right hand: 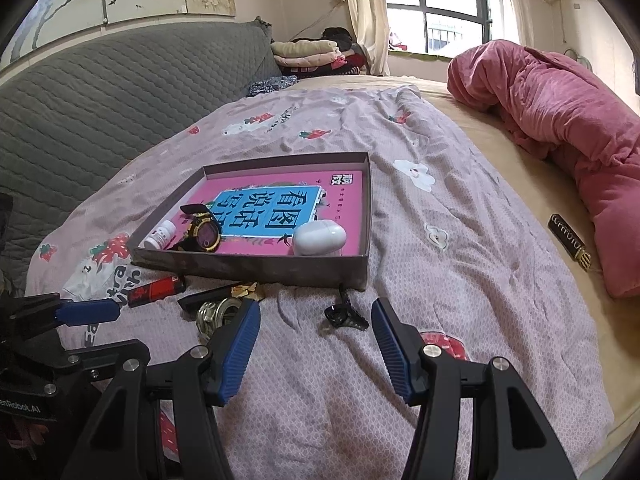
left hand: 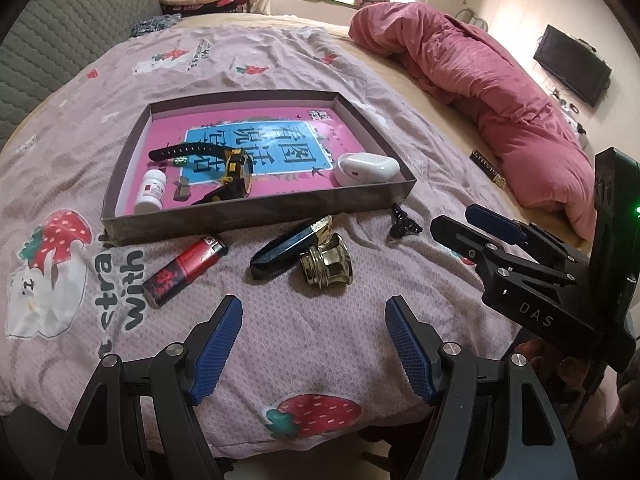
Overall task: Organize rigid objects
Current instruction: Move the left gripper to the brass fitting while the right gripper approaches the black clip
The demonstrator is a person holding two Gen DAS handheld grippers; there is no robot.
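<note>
One tray, one watch, one pill bottle, one lighter, one hair clip.

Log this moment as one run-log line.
left claw: open, empty | right claw: open, empty | tray: watch, pill bottle, earbud case | outside: lighter, hair clip

Shallow grey cardboard tray holds a white pill bottle, black-and-yellow wristwatch and white earbud case; just before it lie a red lighter, black bar, gold cap and black clip.
</note>
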